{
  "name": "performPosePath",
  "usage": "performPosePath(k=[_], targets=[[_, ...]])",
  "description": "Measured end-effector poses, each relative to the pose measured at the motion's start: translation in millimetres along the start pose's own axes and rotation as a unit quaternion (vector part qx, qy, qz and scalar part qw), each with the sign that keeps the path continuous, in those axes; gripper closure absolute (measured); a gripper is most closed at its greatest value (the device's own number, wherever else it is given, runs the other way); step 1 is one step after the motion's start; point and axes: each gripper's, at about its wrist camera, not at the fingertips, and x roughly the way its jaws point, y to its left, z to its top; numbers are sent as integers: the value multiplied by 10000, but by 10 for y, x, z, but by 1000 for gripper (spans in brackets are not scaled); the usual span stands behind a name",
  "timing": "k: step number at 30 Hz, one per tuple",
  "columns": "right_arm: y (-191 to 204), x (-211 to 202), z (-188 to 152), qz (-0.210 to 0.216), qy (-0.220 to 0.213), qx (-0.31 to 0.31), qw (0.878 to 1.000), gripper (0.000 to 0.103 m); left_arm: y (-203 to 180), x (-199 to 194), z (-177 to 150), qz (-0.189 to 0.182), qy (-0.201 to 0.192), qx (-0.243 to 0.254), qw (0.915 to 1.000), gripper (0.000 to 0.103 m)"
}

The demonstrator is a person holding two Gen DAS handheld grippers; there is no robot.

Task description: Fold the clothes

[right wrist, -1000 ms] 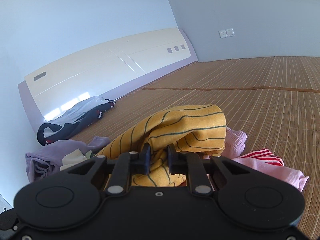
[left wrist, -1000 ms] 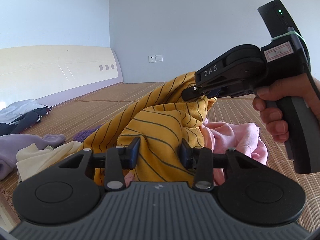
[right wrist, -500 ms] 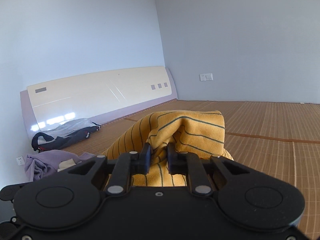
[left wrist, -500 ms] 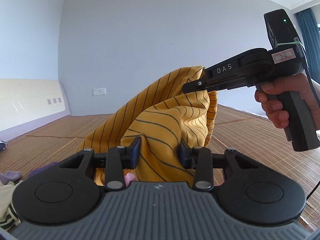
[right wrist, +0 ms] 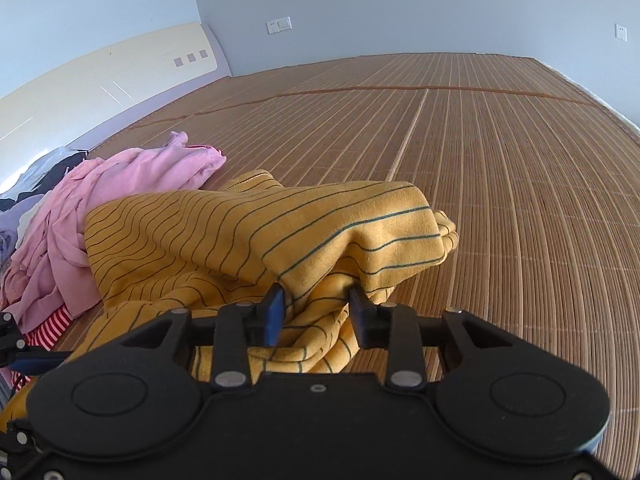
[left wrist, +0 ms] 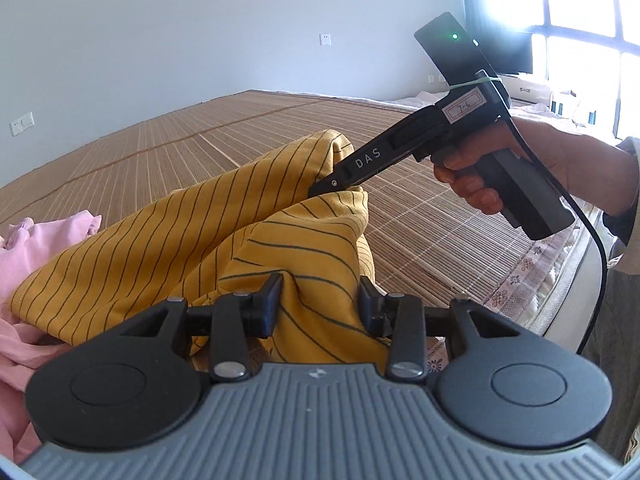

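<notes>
Closest in the left wrist view, the left hand-held gripper (left wrist: 320, 306) has yellow cloth bunched between its 2 fingers, w/ the pads pressing into it, so it is grasping the yellow striped shirt (left wrist: 224, 236). In the right wrist view the right hand-held gripper (right wrist: 316, 312) also has its 2 fingers clamped on a fold of the same shirt (right wrist: 240, 232). Seen from the left view, the right hand-held gripper (left wrist: 324, 188) bites the shirt's top edge, and the person's right hand (left wrist: 480, 168) wraps its black handle, w/ a black cable (left wrist: 592, 240) hanging down from it. The shirt is lifted at the held parts and the rest sags down onto the bed mat (right wrist: 500, 160), a brown bamboo mat. Just left of the shirt, touching it, is a pink garment (right wrist: 120, 184) in a heap. Under that heap, a red & white striped bit (right wrist: 52, 328) peeks out. Further left of the shirt lie pale purple and dark clothes (right wrist: 24, 196) by the cream headboard (right wrist: 100, 68). Far behind the shirt is a plain wall w/ a white switch plate (right wrist: 280, 24).
</notes>
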Motion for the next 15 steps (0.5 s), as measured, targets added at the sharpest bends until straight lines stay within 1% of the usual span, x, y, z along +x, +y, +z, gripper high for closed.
performPosePath(k=[2,4,5,8,9,12,15], targets=[[19,-121,9,126,-119,-10,9998,60,82,-32,29,1,36,-108,9999,58],[67,-276,49,170,-380,-118,9991,50,140,-116,71,26,-43,-235,9997,57],[101,-347,85,166,-550,-191,9982,41,147,-170,71,79,-106,-322,9994,54],[184,-438,195,177,-916,-417,9948,37,255,-336,71,316,-216,-519,9979,53],[210,-432,227,191,-983,-493,9938,34,278,-363,98,435,-238,-525,9974,50],[259,-215,216,349,-841,-649,9937,34,369,-278,180,919,-170,-476,9945,47],[290,10,89,471,-495,-815,9943,35,465,-68,213,1166,-31,-504,9919,47]])
